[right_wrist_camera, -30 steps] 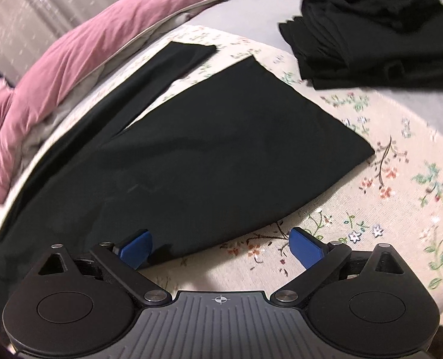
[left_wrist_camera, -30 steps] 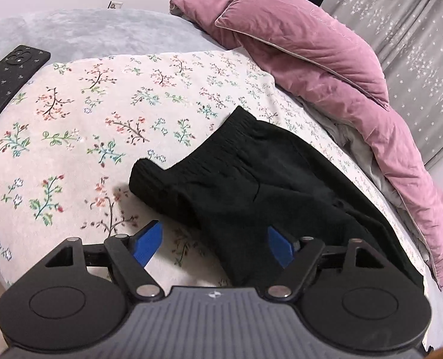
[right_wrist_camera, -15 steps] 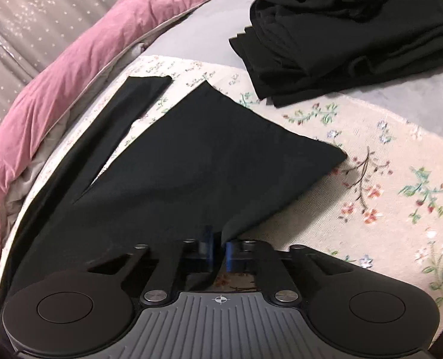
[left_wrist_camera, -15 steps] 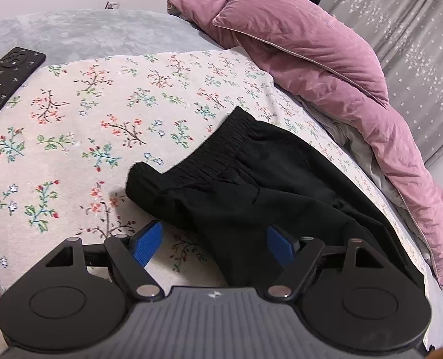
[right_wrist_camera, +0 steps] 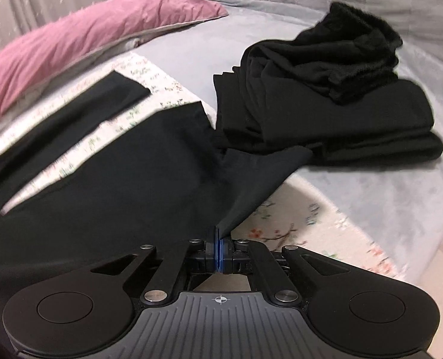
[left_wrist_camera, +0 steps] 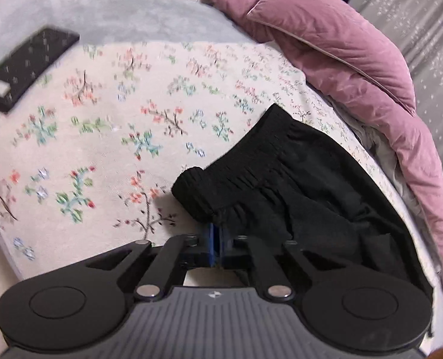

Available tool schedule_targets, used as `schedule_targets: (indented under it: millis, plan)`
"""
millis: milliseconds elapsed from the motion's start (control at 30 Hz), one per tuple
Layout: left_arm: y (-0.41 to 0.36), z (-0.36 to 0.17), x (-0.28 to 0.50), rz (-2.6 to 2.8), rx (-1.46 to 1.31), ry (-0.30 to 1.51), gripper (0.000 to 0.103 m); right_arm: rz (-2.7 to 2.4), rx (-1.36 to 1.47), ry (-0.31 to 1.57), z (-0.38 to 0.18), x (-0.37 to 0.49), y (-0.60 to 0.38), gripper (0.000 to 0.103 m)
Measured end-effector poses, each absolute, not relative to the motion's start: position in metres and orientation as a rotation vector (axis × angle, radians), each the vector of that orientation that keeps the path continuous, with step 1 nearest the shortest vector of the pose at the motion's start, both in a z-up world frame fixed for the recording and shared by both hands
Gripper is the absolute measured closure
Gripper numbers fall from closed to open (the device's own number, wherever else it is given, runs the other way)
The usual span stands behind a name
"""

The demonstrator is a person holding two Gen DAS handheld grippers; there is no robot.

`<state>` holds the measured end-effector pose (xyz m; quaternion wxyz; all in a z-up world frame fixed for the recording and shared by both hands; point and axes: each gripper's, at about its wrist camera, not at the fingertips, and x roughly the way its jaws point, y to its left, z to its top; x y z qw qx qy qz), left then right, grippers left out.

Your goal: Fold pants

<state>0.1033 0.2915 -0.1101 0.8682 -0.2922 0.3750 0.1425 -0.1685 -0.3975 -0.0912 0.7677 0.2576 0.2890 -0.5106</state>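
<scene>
Black pants (left_wrist_camera: 296, 185) lie on a floral sheet (left_wrist_camera: 108, 125) on the bed. Their gathered waistband (left_wrist_camera: 245, 155) shows in the left wrist view. My left gripper (left_wrist_camera: 217, 239) is shut on the near corner of the waist, which is lifted off the sheet. In the right wrist view the two legs (right_wrist_camera: 117, 161) stretch away to the left. My right gripper (right_wrist_camera: 219, 245) is shut on the near leg's hem edge, and the cloth rises in a taut fold from the jaws.
A pink pillow and duvet (left_wrist_camera: 356, 59) run along the far side of the bed. A black phone (left_wrist_camera: 27, 65) lies at the sheet's far left. A pile of folded black clothes (right_wrist_camera: 326, 98) sits on the grey blanket (right_wrist_camera: 401, 179) beyond the leg hem.
Both grippers have shut on the pants: the right one first, the left one just now. Both have lifted their cloth, and the hem has moved toward the clothes pile.
</scene>
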Motion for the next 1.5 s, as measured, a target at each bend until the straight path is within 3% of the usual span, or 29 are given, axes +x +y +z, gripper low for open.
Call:
schedule_targets:
  millis: [267,333,367,400,433,467,500,700,867,1033,1267,1400,1467,1500]
  plan:
    - [0.28,-0.12,0.094,0.323,-0.375,0.923,0.076,-1.158,0.433,0.848,-0.103,-0.166,-0.395,0.103]
    - [0.284,-0.127,0.092,0.279,-0.371,0.971,0.071,-1.155,0.409,0.871,-0.106,-0.167,-0.393,0.099]
    - [0.286,-0.127,0.09,0.256,-0.375,0.968,0.067,-1.156,0.4,0.882,-0.105,-0.169,-0.391,0.088]
    - [0.289,-0.126,0.087,0.232,-0.384,0.955,0.048,-1.173,0.388,0.896,-0.104,-0.169,-0.387,0.074]
    - [0.291,-0.124,0.086,0.217,-0.392,0.942,0.021,-1.186,0.368,0.905,-0.102,-0.17,-0.384,0.065]
    - [0.293,-0.122,0.085,0.216,-0.392,0.934,0.012,-1.188,0.354,0.901,-0.097,-0.172,-0.379,0.045]
    - [0.294,-0.119,0.084,0.223,-0.378,0.921,0.006,-1.187,0.343,0.887,-0.092,-0.172,-0.375,0.032]
    - [0.289,-0.095,0.103,0.215,-0.234,0.845,0.0,-1.16,0.283,0.836,-0.048,-0.154,-0.342,0.026]
    - [0.295,-0.082,0.157,0.114,-0.184,0.8,0.0,-1.083,0.169,0.812,-0.019,-0.102,-0.318,0.02]
    - [0.323,-0.095,0.246,-0.07,-0.268,0.821,0.0,-0.926,0.166,0.781,-0.015,-0.039,-0.311,0.019]
    - [0.343,-0.131,0.34,-0.181,-0.417,0.899,0.012,-0.766,0.221,0.746,-0.044,0.043,-0.333,0.019]
    - [0.349,-0.148,0.367,-0.195,-0.489,0.929,0.034,-0.73,0.319,0.713,-0.058,0.08,-0.355,0.019]
    - [0.351,-0.15,0.372,-0.178,-0.491,0.932,0.05,-0.723,0.388,0.694,-0.066,0.093,-0.368,0.021]
    - [0.351,-0.15,0.377,-0.163,-0.491,0.935,0.067,-0.72,0.425,0.684,-0.07,0.098,-0.376,0.023]
